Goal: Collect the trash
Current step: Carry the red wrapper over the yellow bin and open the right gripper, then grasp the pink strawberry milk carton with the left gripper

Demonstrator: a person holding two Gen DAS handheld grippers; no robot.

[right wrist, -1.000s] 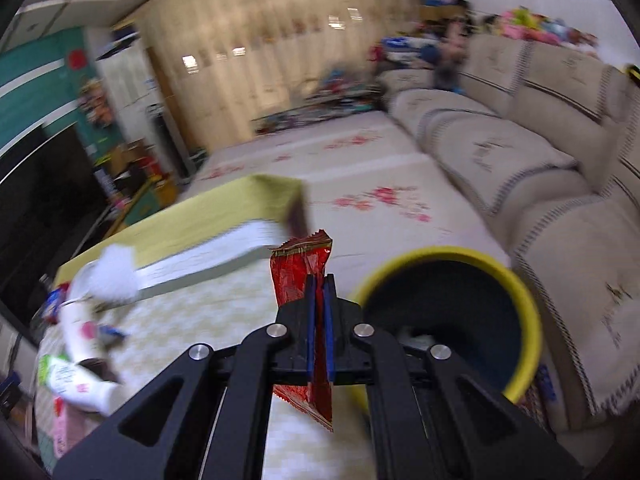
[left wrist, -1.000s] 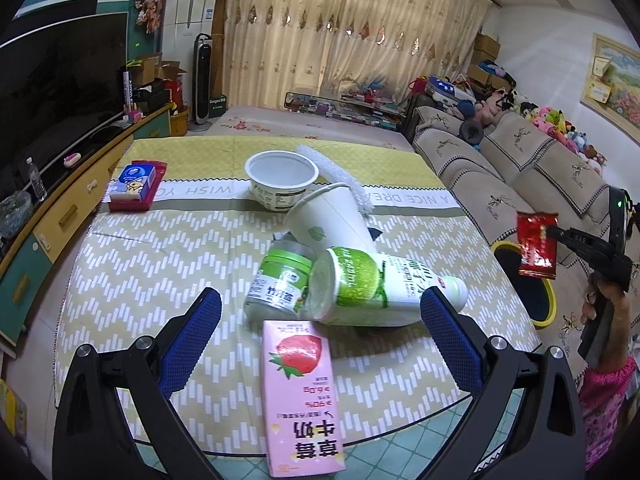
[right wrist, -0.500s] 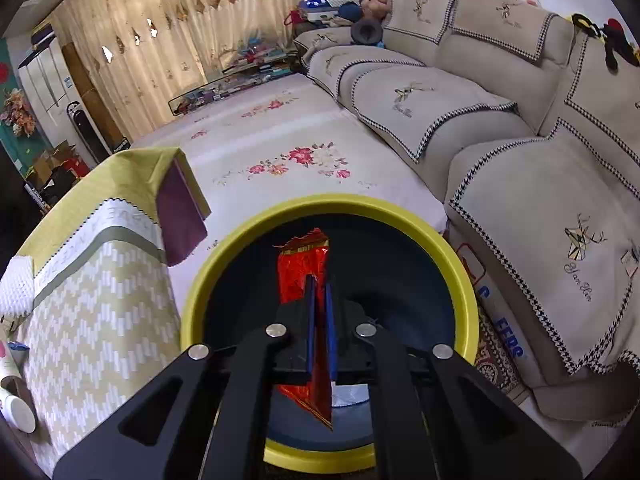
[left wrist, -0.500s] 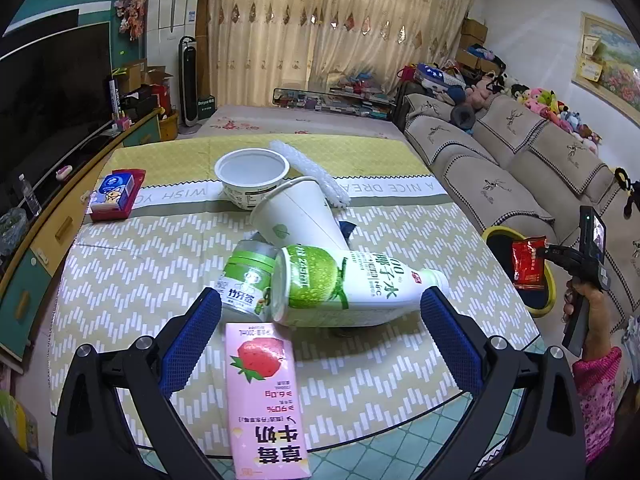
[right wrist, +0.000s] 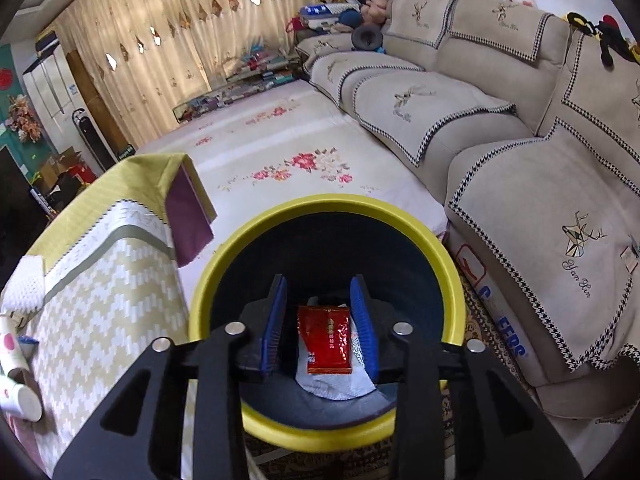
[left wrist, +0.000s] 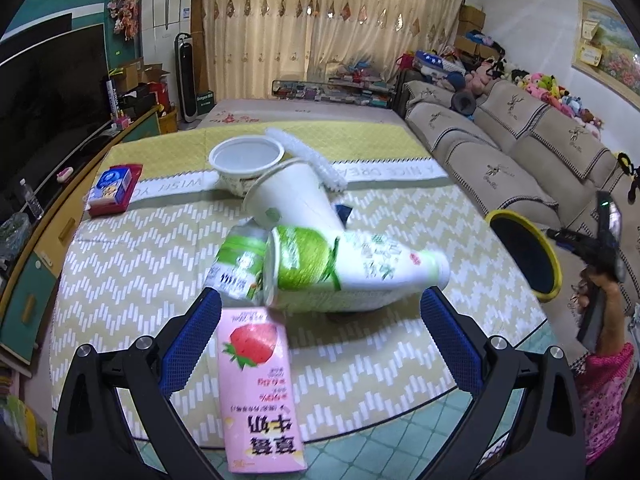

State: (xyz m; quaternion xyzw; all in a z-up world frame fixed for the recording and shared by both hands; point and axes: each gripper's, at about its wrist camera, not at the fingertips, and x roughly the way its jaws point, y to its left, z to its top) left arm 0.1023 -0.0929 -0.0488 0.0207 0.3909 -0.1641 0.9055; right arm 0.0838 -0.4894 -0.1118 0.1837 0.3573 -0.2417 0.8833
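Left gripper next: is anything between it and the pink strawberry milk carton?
Nothing visible. The open left gripper already straddles the pink carton at the table's near edge. The green-and-white bottle lies just beyond the carton, not in between.

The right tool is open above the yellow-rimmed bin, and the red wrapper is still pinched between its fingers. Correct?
Not quite. The right tool is open above the yellow-rimmed bin, but the red wrapper is not in its grip: it lies inside the bin on white trash, as the right wrist view shows.
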